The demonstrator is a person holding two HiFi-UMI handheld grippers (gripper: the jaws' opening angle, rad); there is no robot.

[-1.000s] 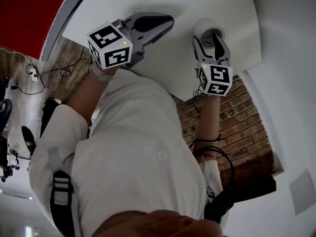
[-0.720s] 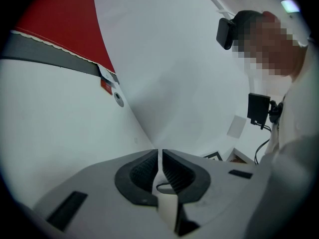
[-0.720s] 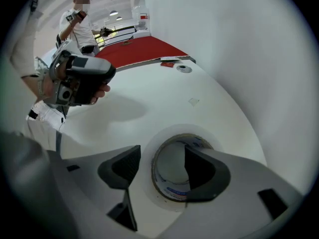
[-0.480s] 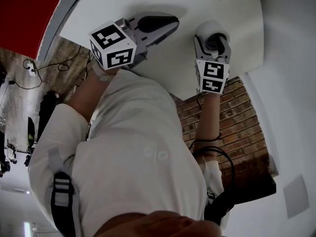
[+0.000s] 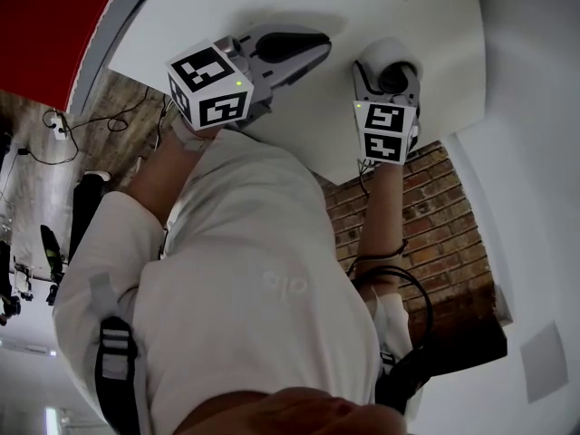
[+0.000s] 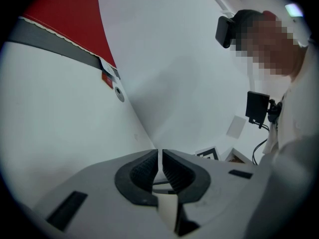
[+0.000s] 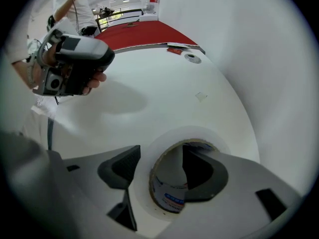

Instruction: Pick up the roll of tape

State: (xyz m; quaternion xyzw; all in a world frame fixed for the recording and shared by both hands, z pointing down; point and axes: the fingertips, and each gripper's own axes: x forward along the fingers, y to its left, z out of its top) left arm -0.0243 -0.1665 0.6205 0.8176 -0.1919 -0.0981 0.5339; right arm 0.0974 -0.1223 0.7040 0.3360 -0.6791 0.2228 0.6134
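Note:
The roll of tape (image 5: 390,51) is white with a printed cardboard core and lies flat on the white round table (image 5: 362,7), near its right edge. My right gripper (image 5: 388,78) is open and sits over the roll. In the right gripper view the roll of tape (image 7: 169,138) has one jaw of my right gripper (image 7: 160,156) down inside its core and the other outside its left wall. A gap still shows between the inner jaw and the wall. My left gripper (image 5: 304,45) hovers to the left, shut and empty, and in its own view the left gripper (image 6: 160,158) has its pads almost touching.
The table's edge (image 5: 299,161) runs just in front of both grippers, with brick floor (image 5: 426,234) below it. A red surface (image 7: 144,34) with a small round fitting (image 7: 192,59) lies beyond the table. The person's white sleeve and body (image 5: 245,270) fill the lower head view.
My right gripper has shifted a little and turned its marker cube squarer to the camera, settling over the roll. The left gripper has barely moved.

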